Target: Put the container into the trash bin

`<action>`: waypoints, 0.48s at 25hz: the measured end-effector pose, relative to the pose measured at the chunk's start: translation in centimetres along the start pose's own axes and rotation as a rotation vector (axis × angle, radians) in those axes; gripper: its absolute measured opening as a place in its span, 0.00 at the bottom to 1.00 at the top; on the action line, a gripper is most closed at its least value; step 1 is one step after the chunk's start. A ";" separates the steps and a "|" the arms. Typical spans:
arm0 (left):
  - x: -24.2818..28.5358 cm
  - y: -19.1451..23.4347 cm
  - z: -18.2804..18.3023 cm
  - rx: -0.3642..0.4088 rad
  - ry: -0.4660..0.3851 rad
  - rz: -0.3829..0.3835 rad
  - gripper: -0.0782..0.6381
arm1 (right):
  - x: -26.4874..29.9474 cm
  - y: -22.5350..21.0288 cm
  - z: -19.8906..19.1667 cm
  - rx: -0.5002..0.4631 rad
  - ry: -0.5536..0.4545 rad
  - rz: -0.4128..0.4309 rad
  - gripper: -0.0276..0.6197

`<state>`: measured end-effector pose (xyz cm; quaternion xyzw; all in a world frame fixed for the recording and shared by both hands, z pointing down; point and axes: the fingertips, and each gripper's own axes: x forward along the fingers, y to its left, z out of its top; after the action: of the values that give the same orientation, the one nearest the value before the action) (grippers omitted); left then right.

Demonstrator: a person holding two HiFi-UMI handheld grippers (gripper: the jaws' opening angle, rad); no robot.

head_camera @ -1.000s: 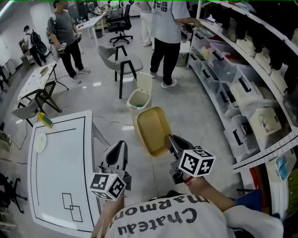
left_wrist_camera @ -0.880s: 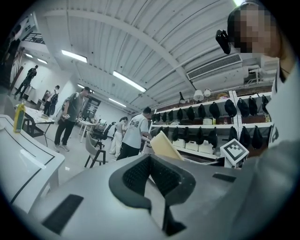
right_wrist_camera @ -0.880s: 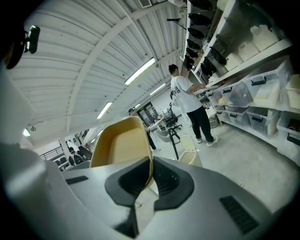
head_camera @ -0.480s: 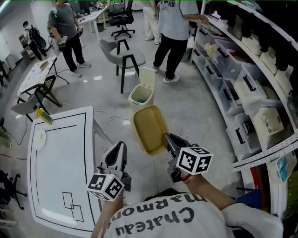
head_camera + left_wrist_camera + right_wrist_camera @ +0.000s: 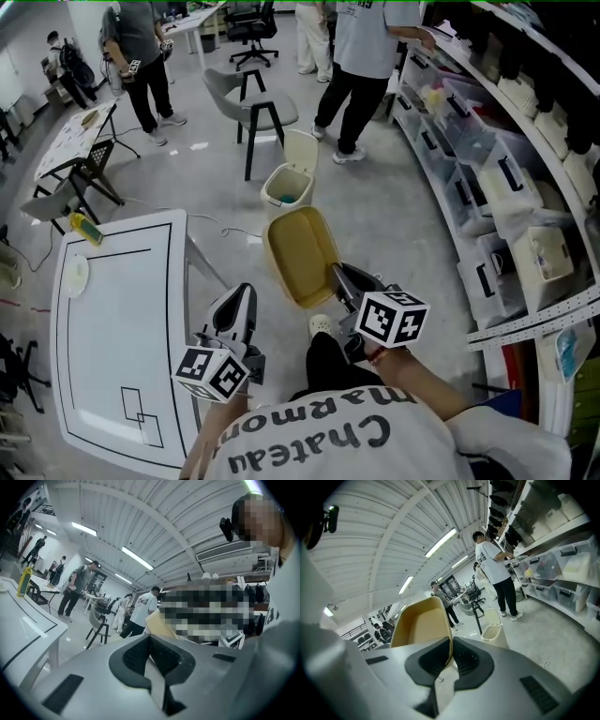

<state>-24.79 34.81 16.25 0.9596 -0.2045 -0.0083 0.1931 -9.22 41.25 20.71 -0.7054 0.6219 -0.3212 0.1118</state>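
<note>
Clamped in right gripper (image 5: 343, 278) by its rim: tan container (image 5: 300, 251), held above floor, near open trash bin (image 5: 285, 188). Left gripper (image 5: 240, 307) pinched together, empty. Grey chair (image 5: 255, 108) beyond bin; white table (image 5: 112, 319) at left.

The rim of a tan container (image 5: 419, 625) is seen clamped between the two dark jaws of the right gripper (image 5: 451, 660), with its hollow inside turned toward the camera and its body raised above the jaws. A pale trash bin (image 5: 493, 632) is seen standing on the grey floor (image 5: 543, 639) beyond, to the right of the container, its lid (image 5: 492, 616) tipped upright. Behind it a chair (image 5: 471, 603) is seen. A person (image 5: 497, 573) in a white shirt is shown at shelves (image 5: 555, 557) loaded with storage boxes, under long ceiling lights (image 5: 440, 542).
</note>
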 end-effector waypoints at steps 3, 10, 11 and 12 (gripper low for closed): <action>1.8 0.7 0.6 0.010 -0.008 0.009 0.14 | 1.6 -0.7 0.9 -0.009 0.005 0.017 0.10; 8.7 2.0 3.6 0.037 -0.042 0.028 0.14 | 6.5 -3.7 7.0 -0.023 -0.011 0.055 0.10; 9.8 2.2 4.3 0.041 -0.052 0.031 0.14 | 7.2 -4.0 8.3 -0.028 -0.017 0.064 0.10; 10.8 2.4 5.1 0.045 -0.064 0.035 0.14 | 7.9 -4.3 9.5 -0.035 -0.023 0.073 0.10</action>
<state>-16.25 26.66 13.12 0.9592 -0.2275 -0.0310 0.1649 0.03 32.27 18.29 -0.6877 0.6514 -0.2979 0.1182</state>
